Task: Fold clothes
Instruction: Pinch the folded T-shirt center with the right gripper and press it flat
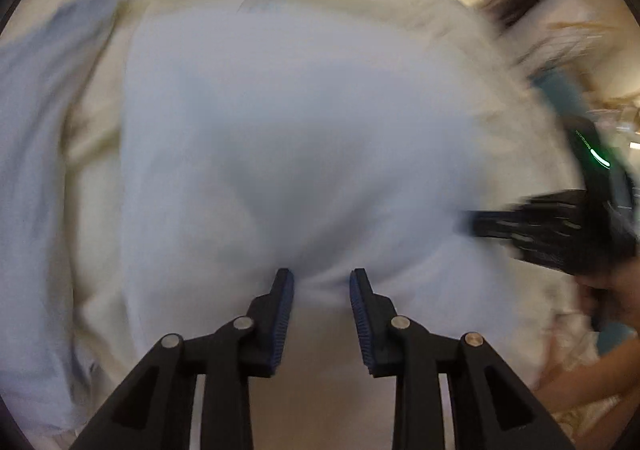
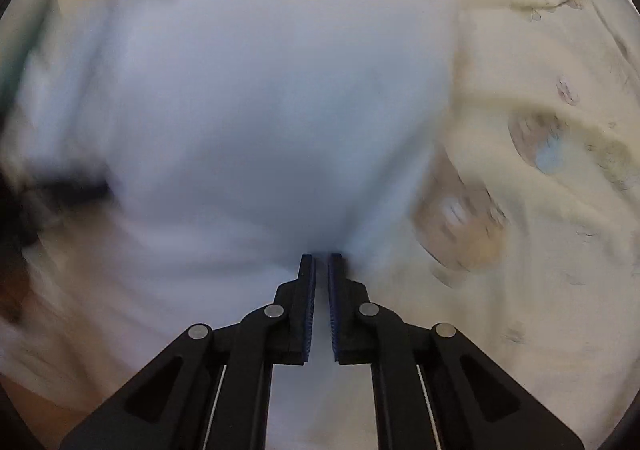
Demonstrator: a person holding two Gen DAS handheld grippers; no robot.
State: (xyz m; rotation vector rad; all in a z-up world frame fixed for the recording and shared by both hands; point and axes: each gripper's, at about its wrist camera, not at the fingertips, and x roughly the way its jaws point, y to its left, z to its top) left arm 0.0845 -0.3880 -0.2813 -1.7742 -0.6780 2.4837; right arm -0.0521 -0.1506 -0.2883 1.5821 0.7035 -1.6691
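While both views blur, the left tongs (image 1: 322, 278) and the right tongs (image 2: 322, 262) each pinch the pale garment (image 1: 300, 130) over a cream sheet (image 2: 540, 210).

Motion blur smearing pale garment (image 1: 300, 138) in both views, folds unreadable. Other tool (image 1: 540, 230) streaking dark at right edge, jaws indistinct. Patterned bedding (image 2: 540, 170) prints blurring; arm (image 1: 580, 382) being cropped by frame.

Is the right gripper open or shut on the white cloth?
Shut on it. The right gripper has its jaws nearly together, and the white cloth bunches between the tips.
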